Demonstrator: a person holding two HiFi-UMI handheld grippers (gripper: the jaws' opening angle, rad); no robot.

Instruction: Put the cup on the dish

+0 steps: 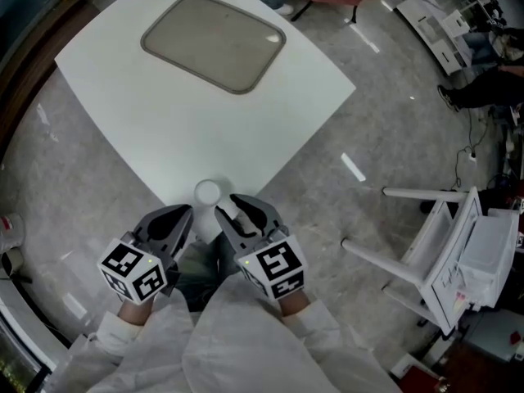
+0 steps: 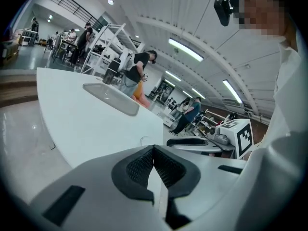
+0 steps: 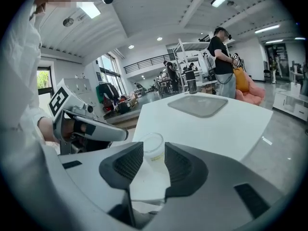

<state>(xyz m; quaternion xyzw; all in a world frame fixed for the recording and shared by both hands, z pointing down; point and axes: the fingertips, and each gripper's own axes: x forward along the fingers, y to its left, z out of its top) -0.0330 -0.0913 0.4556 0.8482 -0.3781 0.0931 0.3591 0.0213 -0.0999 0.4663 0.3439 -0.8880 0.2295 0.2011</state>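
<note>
A small clear plastic cup point(image 1: 207, 192) stands upright at the near corner of the white table point(image 1: 205, 129). The dish, a shallow grey tray point(image 1: 214, 41), lies at the table's far side, well away from the cup. My right gripper point(image 1: 232, 206) is just right of the cup with its jaws open. In the right gripper view the cup point(image 3: 153, 148) shows in the gap at the tips of that gripper point(image 3: 154, 156), and the pads do not press on it. My left gripper point(image 1: 186, 212) hovers left of the cup, shut and empty point(image 2: 153, 150).
The table's near corner points at me, and bare floor lies on both sides of it. A white folded rack point(image 1: 446, 248) stands on the floor at the right. Several people stand far off behind the tray point(image 3: 198, 105).
</note>
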